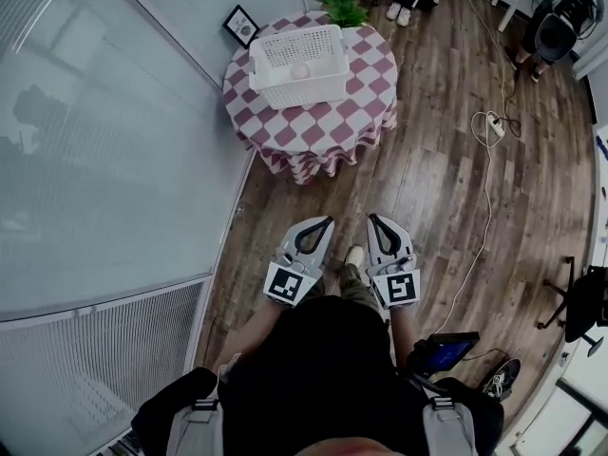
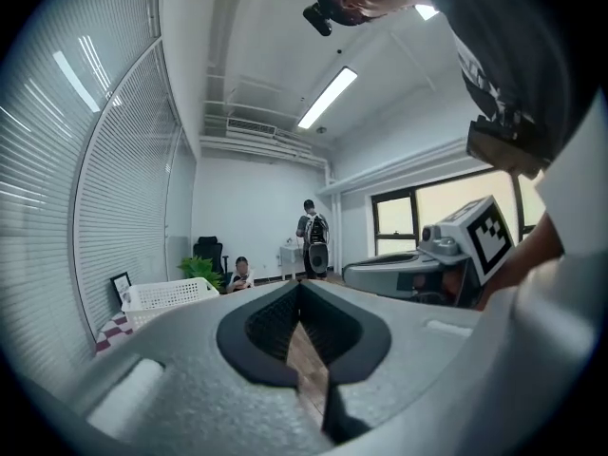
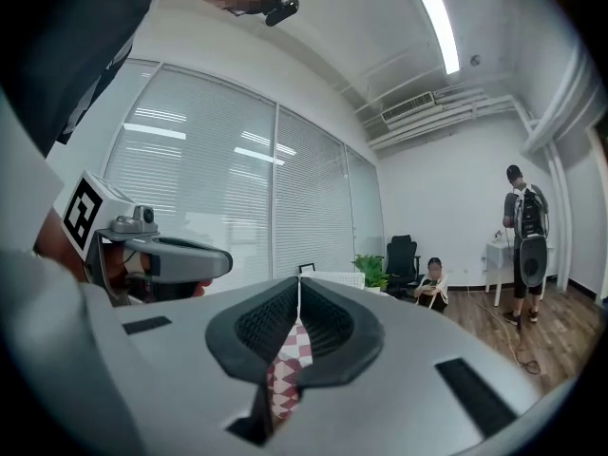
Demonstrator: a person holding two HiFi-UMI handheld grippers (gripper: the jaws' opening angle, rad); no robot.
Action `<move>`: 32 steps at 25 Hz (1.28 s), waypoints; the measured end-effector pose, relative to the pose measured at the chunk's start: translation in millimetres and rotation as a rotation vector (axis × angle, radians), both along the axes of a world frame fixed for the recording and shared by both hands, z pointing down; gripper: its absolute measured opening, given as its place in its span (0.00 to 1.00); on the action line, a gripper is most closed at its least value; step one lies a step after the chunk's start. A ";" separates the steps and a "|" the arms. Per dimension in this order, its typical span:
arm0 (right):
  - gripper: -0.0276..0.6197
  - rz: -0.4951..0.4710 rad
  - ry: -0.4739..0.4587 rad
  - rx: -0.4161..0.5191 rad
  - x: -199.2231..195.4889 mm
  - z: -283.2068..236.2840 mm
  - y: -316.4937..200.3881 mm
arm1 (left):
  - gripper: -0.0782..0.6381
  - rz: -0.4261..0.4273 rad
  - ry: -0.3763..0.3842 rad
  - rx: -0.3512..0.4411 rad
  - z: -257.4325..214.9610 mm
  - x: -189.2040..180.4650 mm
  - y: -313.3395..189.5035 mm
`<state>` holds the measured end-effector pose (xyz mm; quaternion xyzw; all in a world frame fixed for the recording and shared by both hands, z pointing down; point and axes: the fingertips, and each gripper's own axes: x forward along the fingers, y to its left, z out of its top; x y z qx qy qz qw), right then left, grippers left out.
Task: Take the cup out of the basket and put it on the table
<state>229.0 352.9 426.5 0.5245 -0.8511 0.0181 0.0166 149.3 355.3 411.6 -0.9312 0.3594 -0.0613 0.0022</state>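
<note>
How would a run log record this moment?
left gripper: shut, empty | right gripper: shut, empty | cup: in basket | basket: on table, ahead

All 3 views toward far table (image 1: pixel 313 136)

No lettering, brand name or number is legible anywhere. The marker cubes on the left gripper (image 1: pixel 328 220) and the right gripper (image 1: pixel 372 218) carry only black-and-white square patterns. The framed picture (image 1: pixel 240 26), at 11 o'clock from the table (image 1: pixel 313 133), is too small to read.
</note>
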 end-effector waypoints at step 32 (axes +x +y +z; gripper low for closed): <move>0.07 -0.489 0.623 -0.203 -182.2 95.0 -512.0 | 0.12 -0.193 0.075 -0.041 48.9 -207.3 -418.5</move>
